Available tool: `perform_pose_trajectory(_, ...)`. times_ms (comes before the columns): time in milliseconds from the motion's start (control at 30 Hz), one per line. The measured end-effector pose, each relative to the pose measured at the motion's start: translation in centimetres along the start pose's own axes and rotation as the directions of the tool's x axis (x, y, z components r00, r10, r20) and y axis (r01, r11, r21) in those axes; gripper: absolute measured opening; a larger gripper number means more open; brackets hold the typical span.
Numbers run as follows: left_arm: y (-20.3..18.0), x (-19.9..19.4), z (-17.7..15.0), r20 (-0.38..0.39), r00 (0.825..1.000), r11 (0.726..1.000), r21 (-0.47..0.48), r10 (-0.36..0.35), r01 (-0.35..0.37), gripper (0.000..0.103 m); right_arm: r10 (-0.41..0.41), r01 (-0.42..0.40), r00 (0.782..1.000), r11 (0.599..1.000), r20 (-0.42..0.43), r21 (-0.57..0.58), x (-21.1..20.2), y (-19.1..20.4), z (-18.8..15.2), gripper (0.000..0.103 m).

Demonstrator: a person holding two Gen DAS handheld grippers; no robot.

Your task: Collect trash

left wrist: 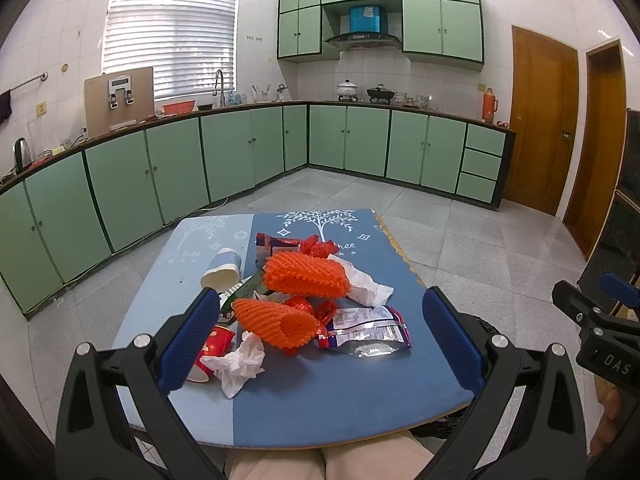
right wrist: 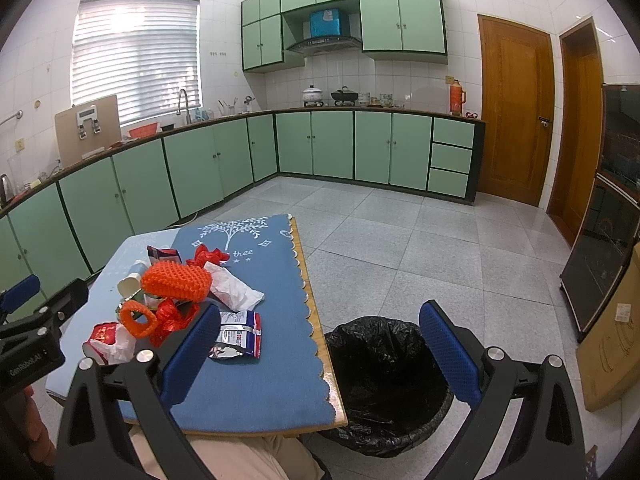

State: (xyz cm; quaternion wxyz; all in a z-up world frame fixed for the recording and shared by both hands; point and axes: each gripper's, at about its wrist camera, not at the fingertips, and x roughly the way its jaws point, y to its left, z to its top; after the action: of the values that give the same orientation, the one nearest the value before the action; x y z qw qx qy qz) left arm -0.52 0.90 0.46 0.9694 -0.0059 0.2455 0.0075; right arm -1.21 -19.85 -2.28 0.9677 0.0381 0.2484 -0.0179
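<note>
A pile of trash lies on a small table with a blue cloth [left wrist: 340, 392] [right wrist: 276, 280]. It holds two orange foam nets [left wrist: 306, 274] [left wrist: 280, 322], a white and blue paper cup [left wrist: 222, 270], a red paper cup [left wrist: 212, 350], crumpled tissues [left wrist: 242, 364] [left wrist: 364, 284], a silver and purple snack wrapper [left wrist: 368, 332] [right wrist: 238, 334] and red foil scraps [left wrist: 316, 246]. My left gripper [left wrist: 320, 332] is open and empty above the near part of the pile. My right gripper [right wrist: 320, 344] is open and empty, over the table's right edge and a black-lined trash bin [right wrist: 384, 380].
Green cabinets [left wrist: 224, 160] line the far and left walls. Wooden doors [right wrist: 516, 108] stand at the right. A cardboard box [right wrist: 612, 340] leans beside a dark cabinet [right wrist: 604, 248]. Grey tiled floor [right wrist: 400, 240] lies beyond the table. My knees show below the table [left wrist: 320, 460].
</note>
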Motion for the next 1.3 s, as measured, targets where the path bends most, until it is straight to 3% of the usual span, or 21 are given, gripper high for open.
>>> perform_pose_trajectory(233,1.0,1.1,-0.1,-0.007,1.0,1.0,-0.01,0.025,-0.026,0.098,0.01,-0.01,1.0,1.0,-0.005,-0.004,0.7,-0.1,0.4,0.097)
perform_pose_trajectory(467,5.0,3.6,-0.7,-0.021,0.99,0.99,-0.023,0.139,-0.14,0.098,0.064,-0.064,0.998,0.998,-0.016,-0.021,4.4,2.4,0.2,0.097)
perform_pose_trajectory(633,7.9,5.7,-1.3,-0.038,0.98,0.98,-0.043,0.195,-0.197,0.098,0.124,-0.125,0.992,0.99,-0.012,-0.059,7.4,5.1,0.4,0.088)
perform_pose_trajectory(800,9.8,7.9,-1.6,-0.051,0.972,0.972,-0.038,0.232,-0.234,0.098,0.226,-0.23,0.973,0.97,-0.051,-0.078,12.0,8.7,0.6,0.081)
perform_pose_trajectory(967,11.6,9.7,-1.9,-0.074,0.969,0.969,-0.052,0.236,-0.24,0.098,0.321,-0.332,0.94,0.939,-0.117,-0.091,16.9,12.7,0.4,0.08)
perform_pose_trajectory(1200,13.1,11.5,-2.7,-0.107,0.97,0.97,-0.082,0.219,-0.228,0.098,0.374,-0.399,0.901,0.913,-0.222,-0.084,22.3,16.1,-0.2,0.08)
perform_pose_trajectory(1233,13.2,11.7,-2.8,-0.112,0.97,0.971,-0.086,0.214,-0.224,0.098,0.375,-0.404,0.896,0.911,-0.237,-0.087,22.7,16.5,-0.4,0.078)
perform_pose_trajectory(1300,13.1,12.2,-3.0,-0.119,0.971,0.971,-0.091,0.209,-0.221,0.098,0.387,-0.422,0.883,0.902,-0.265,-0.089,23.6,16.9,-0.6,0.062)
